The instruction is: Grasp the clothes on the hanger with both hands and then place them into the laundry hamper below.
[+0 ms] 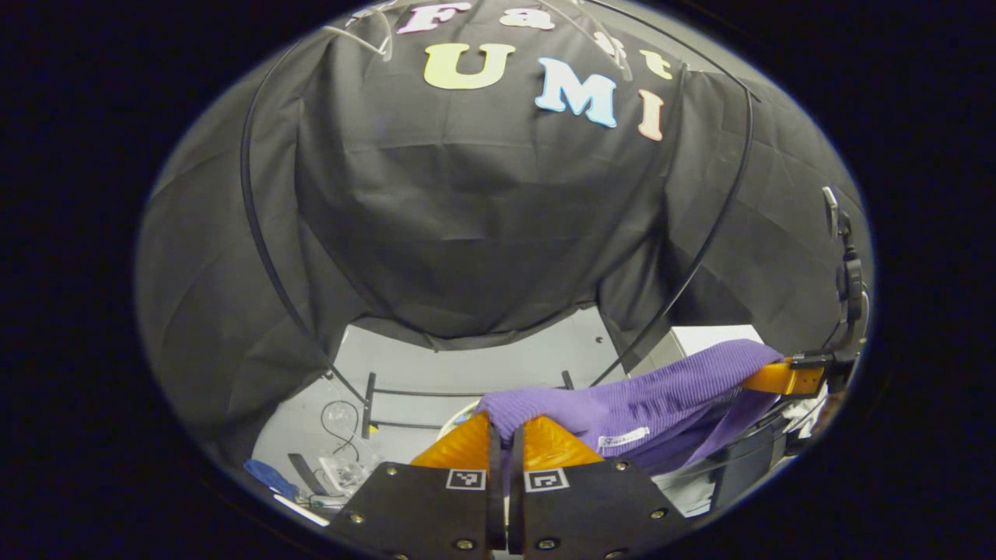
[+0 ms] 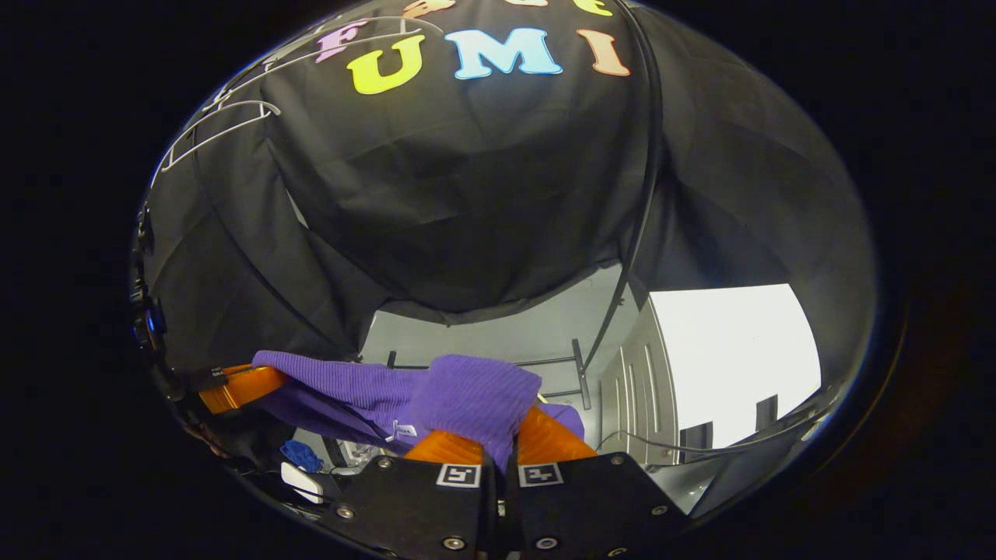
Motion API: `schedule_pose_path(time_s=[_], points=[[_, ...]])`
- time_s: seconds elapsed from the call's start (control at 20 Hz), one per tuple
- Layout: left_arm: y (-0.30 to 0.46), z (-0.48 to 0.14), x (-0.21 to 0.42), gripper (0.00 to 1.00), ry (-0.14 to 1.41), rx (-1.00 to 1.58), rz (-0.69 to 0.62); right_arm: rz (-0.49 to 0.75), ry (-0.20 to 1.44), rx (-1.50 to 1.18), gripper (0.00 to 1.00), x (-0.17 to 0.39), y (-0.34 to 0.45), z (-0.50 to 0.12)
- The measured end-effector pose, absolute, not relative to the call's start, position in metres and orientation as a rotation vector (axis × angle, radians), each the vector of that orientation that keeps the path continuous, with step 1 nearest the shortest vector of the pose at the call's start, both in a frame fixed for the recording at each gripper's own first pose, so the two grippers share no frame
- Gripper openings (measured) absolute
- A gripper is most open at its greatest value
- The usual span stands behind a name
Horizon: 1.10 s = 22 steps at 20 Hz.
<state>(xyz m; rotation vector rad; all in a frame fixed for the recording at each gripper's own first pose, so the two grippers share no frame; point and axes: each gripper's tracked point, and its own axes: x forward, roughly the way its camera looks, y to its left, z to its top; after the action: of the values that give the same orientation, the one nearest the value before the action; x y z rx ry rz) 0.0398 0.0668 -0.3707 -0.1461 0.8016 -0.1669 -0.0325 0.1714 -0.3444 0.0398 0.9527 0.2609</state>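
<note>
Black cloth wall: draped, creased, backing the booth. Thin black curved pole: arcs across the wall's left side. Second curved pole: across the wall's right side. Grey floor: below the wall's hem. Black floor frame: on the floor under the wall. Blue cloth: on the floor, below-left of the wall. White cabinet: right of the wall.

Recording booth, studio or lab type, not a home. Black cloth wall draped over thin curved black poles. Pale grey floor beneath, loose cables lying on it. Empty white wire hangers hang near the top. White ribbed cabinet at one side, bright lit panel beside it
</note>
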Motion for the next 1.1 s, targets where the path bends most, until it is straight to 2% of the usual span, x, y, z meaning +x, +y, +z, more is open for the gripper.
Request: schedule_pose_path(time_s=[0.05, 0.25, 0.35, 0.4, 0.45, 0.5, 0.55, 0.6, 0.7, 0.75, 0.8, 0.85, 0.95, 1.1], points=[[0.070, -0.376, 0.038, 0.03, 0.816, -0.143, -0.158, 0.256, 0.958, 0.045, 0.04, -0.034, 0.170, -0.350], [0.068, -0.381, 0.037, 0.03, 0.829, -0.138, -0.157, 0.270, 0.973, 0.041, 0.03, -0.034, 0.175, -0.353], [0.071, -0.382, 0.036, 0.03, 0.834, -0.125, -0.133, 0.286, 0.988, 0.037, 0.06, -0.039, 0.176, -0.356], [0.071, -0.382, 0.031, 0.08, 0.837, -0.127, -0.126, 0.295, 1.005, 0.043, 0.12, -0.043, 0.179, -0.359], [0.070, -0.381, 0.028, 0.08, 0.838, -0.132, -0.119, 0.298, 1.020, 0.048, 0.10, -0.050, 0.180, -0.358], [0.071, -0.377, 0.024, 0.08, 0.830, -0.136, -0.111, 0.303, 1.028, 0.060, 0.21, -0.054, 0.181, -0.356], [0.074, -0.373, 0.023, 0.15, 0.824, -0.133, -0.096, 0.314, 1.038, 0.075, 0.28, -0.058, 0.185, -0.357], [0.073, -0.374, 0.020, 0.16, 0.820, -0.144, -0.106, 0.327, 1.043, 0.090, 0.48, -0.063, 0.187, -0.352], [0.077, -0.372, 0.010, 0.67, 0.818, -0.144, -0.105, 0.340, 1.034, 0.104, 0.85, -0.065, 0.188, -0.343], [0.083, -0.369, 0.007, 0.93, 0.813, -0.132, -0.090, 0.336, 1.022, 0.096, 0.92, -0.067, 0.185, -0.338], [0.087, -0.366, 0.002, 0.93, 0.806, -0.117, -0.079, 0.332, 1.005, 0.087, 0.96, -0.066, 0.181, -0.332], [0.091, -0.359, 0.001, 0.95, 0.791, -0.102, -0.069, 0.327, 0.986, 0.080, 0.95, -0.063, 0.176, -0.325], [0.098, -0.337, -0.003, 0.93, 0.751, -0.070, -0.055, 0.301, 0.926, 0.076, 0.96, -0.052, 0.163, -0.304], [0.108, -0.282, 0.001, 0.95, 0.644, -0.036, -0.032, 0.244, 0.780, 0.060, 0.96, -0.027, 0.139, -0.257]])
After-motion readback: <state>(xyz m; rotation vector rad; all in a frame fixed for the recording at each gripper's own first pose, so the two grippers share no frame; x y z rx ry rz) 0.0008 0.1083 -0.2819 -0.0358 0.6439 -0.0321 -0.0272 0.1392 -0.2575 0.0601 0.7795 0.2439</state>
